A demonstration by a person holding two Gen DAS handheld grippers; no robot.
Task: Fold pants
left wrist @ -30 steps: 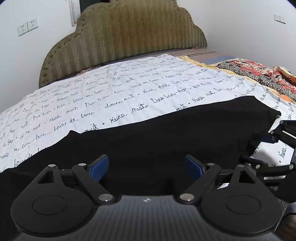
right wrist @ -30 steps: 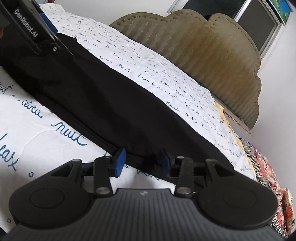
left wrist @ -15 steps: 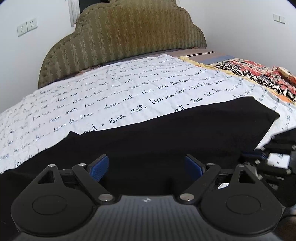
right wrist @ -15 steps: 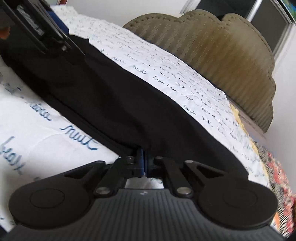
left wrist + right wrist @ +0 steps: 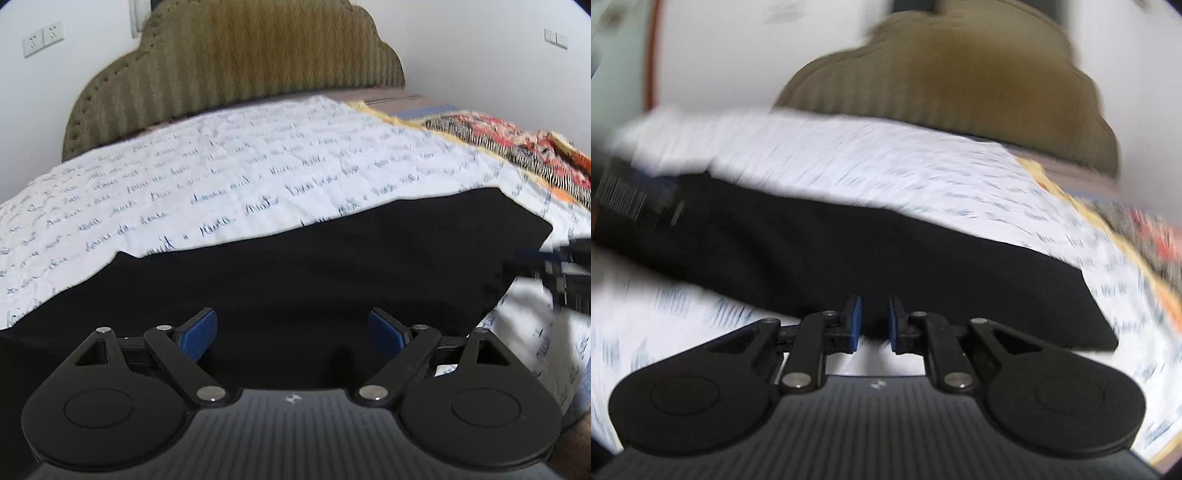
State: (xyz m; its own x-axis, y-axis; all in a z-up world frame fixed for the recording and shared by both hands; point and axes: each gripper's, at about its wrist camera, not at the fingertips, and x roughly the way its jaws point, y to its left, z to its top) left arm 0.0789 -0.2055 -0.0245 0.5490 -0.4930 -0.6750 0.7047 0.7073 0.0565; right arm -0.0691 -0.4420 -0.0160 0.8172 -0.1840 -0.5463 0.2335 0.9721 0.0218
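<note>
On the bed [image 5: 258, 177], black pants [image 5: 314, 266] lie flat for folding; left claw [image 5: 291, 332] gapes wide, right claw [image 5: 874, 321] is opening, clamping nothing.

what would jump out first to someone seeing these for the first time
The black pants lie in a wide dark band across the white bedspread with blue handwriting. Behind them stands the olive scalloped headboard. The left gripper gapes wide over the pants, while the right gripper is opening at their near edge.
</note>
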